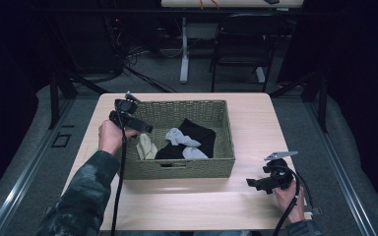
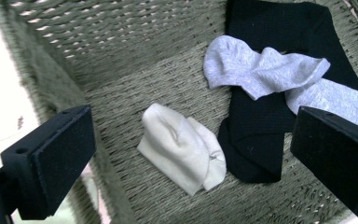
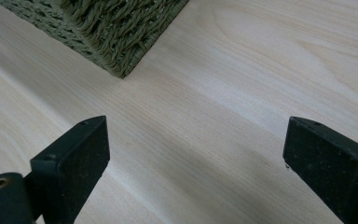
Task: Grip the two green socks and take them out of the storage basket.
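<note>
A green woven basket (image 1: 187, 168) stands mid-table. Inside it lie a folded cream sock (image 1: 146, 146), a grey sock (image 1: 182, 138) and a black garment (image 1: 200, 133). My left gripper (image 1: 142, 129) hangs over the basket's left rim, jaws wide open with nothing between them. In the left gripper view the cream sock (image 2: 182, 147) lies below, between the open jaws, with the grey sock (image 2: 261, 71) draped over the black garment (image 2: 256, 135). My right gripper (image 1: 254, 184) rests low over the table right of the basket, open and empty. The right gripper view shows a basket corner (image 3: 116, 32) ahead.
The light wooden table (image 1: 256, 128) has bare room to the right of and in front of the basket. A dark chair (image 1: 241, 46) and a white desk leg (image 1: 184, 49) stand beyond the table's far edge. Grey floor surrounds it.
</note>
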A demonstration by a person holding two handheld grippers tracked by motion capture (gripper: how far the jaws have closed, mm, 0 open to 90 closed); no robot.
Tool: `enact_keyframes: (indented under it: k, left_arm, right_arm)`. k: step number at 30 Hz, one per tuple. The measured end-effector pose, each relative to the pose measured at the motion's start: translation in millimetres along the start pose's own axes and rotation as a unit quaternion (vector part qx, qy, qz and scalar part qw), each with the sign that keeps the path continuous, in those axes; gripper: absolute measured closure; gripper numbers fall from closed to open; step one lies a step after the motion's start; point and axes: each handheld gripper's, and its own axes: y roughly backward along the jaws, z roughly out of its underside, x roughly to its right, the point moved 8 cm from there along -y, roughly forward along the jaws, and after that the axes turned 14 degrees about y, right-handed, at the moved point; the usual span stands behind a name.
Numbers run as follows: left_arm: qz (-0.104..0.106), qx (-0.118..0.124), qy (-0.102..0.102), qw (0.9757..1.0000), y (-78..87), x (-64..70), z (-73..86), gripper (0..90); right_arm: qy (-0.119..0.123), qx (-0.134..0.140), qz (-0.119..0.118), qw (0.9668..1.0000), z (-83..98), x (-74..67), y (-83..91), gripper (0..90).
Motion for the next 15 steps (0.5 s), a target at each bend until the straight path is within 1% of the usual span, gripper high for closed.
enact_keyframes:
  k: [3,4,6,7,9,10,11,12,13,15]
  left_arm:
    - [0.001,-0.006,-0.002,1.0000,-8.1,2.7,1.5,0.7]
    - [0.001,-0.006,-0.002,1.0000,-8.1,2.7,1.5,0.9]
    - [0.002,-0.014,-0.005,0.9999,-15.0,4.1,3.4,1.4]
    - [0.003,-0.013,-0.004,0.9999,-17.0,4.6,3.6,1.6]
    - [0.002,-0.017,-0.004,0.9999,-19.0,4.7,4.5,2.2]
    - [0.001,-0.020,-0.004,0.9998,-23.1,4.7,5.8,2.6]
    - [0.001,-0.020,-0.004,0.9998,-23.1,4.7,5.8,3.0]
    - [0.002,-0.026,-0.006,0.9997,-27.3,4.3,7.3,3.9]
    - [0.002,-0.026,-0.005,0.9997,-30.0,4.1,8.2,4.6]
    - [0.000,-0.032,-0.005,0.9995,-33.3,3.5,10.2,6.3]
  right_arm:
    - [-0.003,0.003,0.003,1.0000,0.9,0.4,0.8,6.3]
    - [-0.004,0.001,0.001,1.0000,1.7,0.3,1.5,6.3]
    - [-0.005,0.001,0.004,1.0000,2.6,0.8,2.2,6.3]
    - [-0.006,0.001,0.002,1.0000,3.1,0.4,3.0,6.3]
    - [-0.007,-0.001,0.002,1.0000,3.7,0.2,3.5,6.3]
    - [-0.010,-0.001,0.004,0.9999,4.6,0.4,4.0,6.3]
    - [-0.010,-0.001,0.004,0.9999,4.6,0.4,4.0,6.3]
    - [-0.010,0.001,0.006,0.9999,4.8,0.6,4.3,6.3]
    - [-0.010,0.001,0.006,0.9999,5.0,0.6,4.4,6.3]
    - [-0.010,0.001,0.008,0.9999,5.2,0.8,4.8,6.3]
